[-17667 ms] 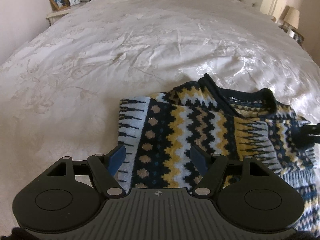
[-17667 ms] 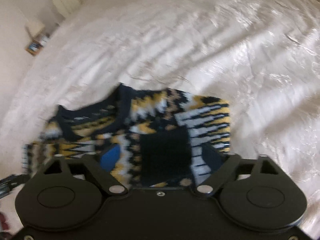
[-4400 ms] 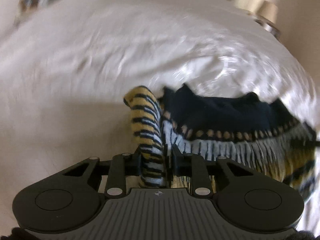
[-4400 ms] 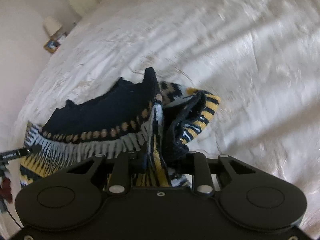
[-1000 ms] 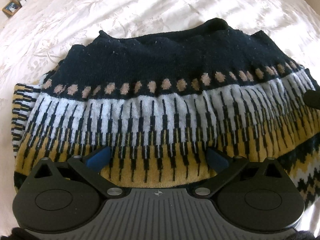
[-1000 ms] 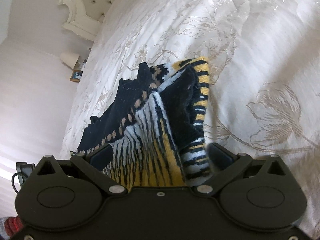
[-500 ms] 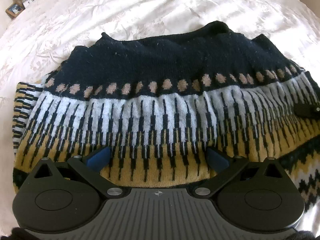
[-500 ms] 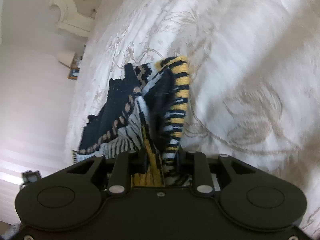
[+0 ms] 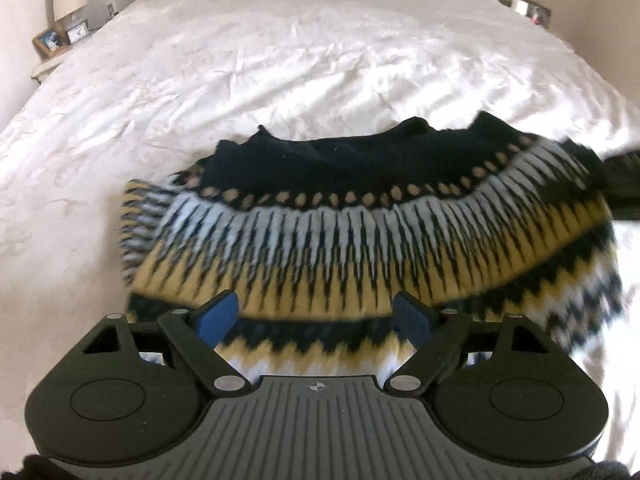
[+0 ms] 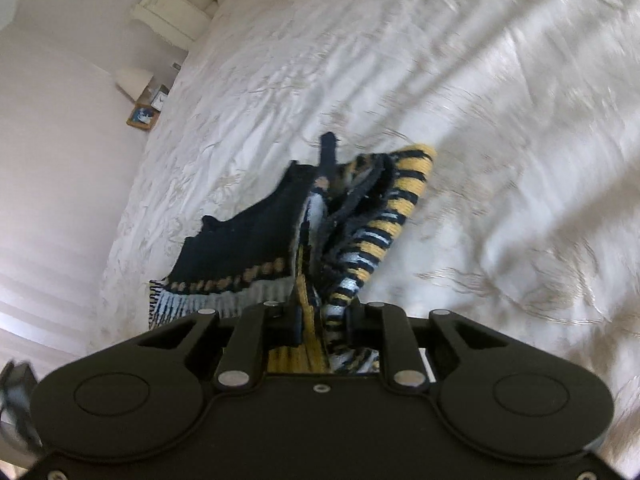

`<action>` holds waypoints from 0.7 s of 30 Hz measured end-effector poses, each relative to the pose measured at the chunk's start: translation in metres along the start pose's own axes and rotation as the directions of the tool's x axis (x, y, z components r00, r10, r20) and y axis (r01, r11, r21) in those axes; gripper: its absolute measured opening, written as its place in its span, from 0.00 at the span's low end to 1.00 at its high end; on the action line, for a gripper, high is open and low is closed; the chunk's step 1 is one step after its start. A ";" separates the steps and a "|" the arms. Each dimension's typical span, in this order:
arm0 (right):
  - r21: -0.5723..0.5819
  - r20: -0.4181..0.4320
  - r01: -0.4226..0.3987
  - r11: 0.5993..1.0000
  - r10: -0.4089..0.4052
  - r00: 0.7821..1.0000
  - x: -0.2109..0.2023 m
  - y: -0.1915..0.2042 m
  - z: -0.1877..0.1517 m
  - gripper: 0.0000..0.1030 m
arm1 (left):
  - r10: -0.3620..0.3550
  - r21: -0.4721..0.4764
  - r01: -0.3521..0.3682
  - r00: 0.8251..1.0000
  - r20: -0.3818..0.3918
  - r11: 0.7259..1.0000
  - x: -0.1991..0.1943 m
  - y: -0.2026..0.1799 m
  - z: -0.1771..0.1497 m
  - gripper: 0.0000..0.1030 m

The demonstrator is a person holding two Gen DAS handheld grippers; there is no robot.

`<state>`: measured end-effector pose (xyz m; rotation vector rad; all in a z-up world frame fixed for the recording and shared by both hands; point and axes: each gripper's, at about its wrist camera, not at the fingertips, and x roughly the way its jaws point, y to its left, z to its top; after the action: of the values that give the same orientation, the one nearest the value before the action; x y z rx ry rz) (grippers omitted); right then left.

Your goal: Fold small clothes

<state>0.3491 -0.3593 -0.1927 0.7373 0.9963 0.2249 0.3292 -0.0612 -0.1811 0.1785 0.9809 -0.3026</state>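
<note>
A small knitted sweater point(image 9: 360, 232) with navy, white and yellow zigzag bands lies folded on the white bed. My left gripper point(image 9: 314, 316) is open, its blue pads point(image 9: 218, 314) spread over the sweater's near edge, holding nothing. My right gripper point(image 10: 320, 320) is shut on the sweater's right end point(image 10: 360, 224) and lifts that end off the bed, so the layers bunch and hang. The right gripper shows as a dark shape at the right edge of the left wrist view point(image 9: 622, 176).
The white embroidered bedspread point(image 9: 280, 60) stretches all around the sweater. A nightstand with a lamp, a clock and a photo frame point(image 9: 50, 38) stands at the far left. A tufted headboard point(image 10: 168, 4) is at the far end.
My right gripper has closed on the sweater's right end and raised it. My left gripper has stayed open and pulled back and up, so more of the bed shows.
</note>
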 end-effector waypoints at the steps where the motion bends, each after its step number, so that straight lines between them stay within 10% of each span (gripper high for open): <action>1: 0.001 -0.001 0.006 1.000 -0.006 1.000 -0.002 0.008 0.001 0.27 | -0.003 -0.003 0.003 1.000 0.001 1.000 -0.009 0.004 -0.006 0.81; 11: -0.021 0.038 -0.064 0.998 0.064 0.997 0.007 0.120 -0.004 0.27 | -0.006 -0.175 0.014 0.999 0.048 0.985 -0.068 0.071 -0.054 0.81; 21: -0.093 -0.080 -0.029 0.995 0.021 0.997 0.122 0.217 -0.040 0.27 | 0.022 -0.275 -0.008 0.999 0.046 0.961 -0.093 0.130 -0.096 0.81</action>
<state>0.4155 -0.1206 -0.1471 0.6594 1.0447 0.3227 0.2483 0.1047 -0.1546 -0.0751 0.9621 -0.1531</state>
